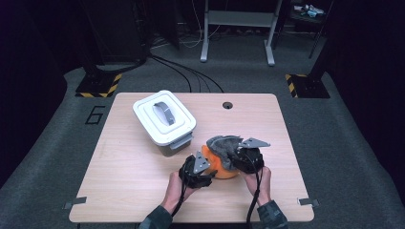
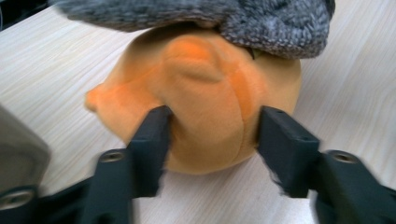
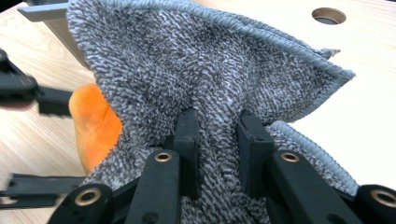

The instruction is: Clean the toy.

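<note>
An orange plush ball (image 1: pixel 223 171) sits on the wooden table (image 1: pixel 138 181) near the front, right of centre. A grey knitted cloth (image 1: pixel 223 143) is draped over its far side. My left gripper (image 1: pixel 210 168) comes at the plush from the left. In the left gripper view its jaws press into both sides of the orange plush (image 2: pixel 210 93), under the cloth (image 2: pixel 261 23). My right gripper (image 1: pixel 237 155) is at the plush's right, shut on a bunched fold of the cloth (image 3: pixel 210 60). The orange plush (image 3: pixel 93 126) peeks out at the cloth's left, next to the left gripper's fingers (image 3: pixel 53 101).
A white lidded container (image 1: pixel 164 117) with a grey handle stands behind and to the left of the plush, close to it. A round cable hole (image 1: pixel 227 105) is at the table's far edge. Both hands come in over the front edge.
</note>
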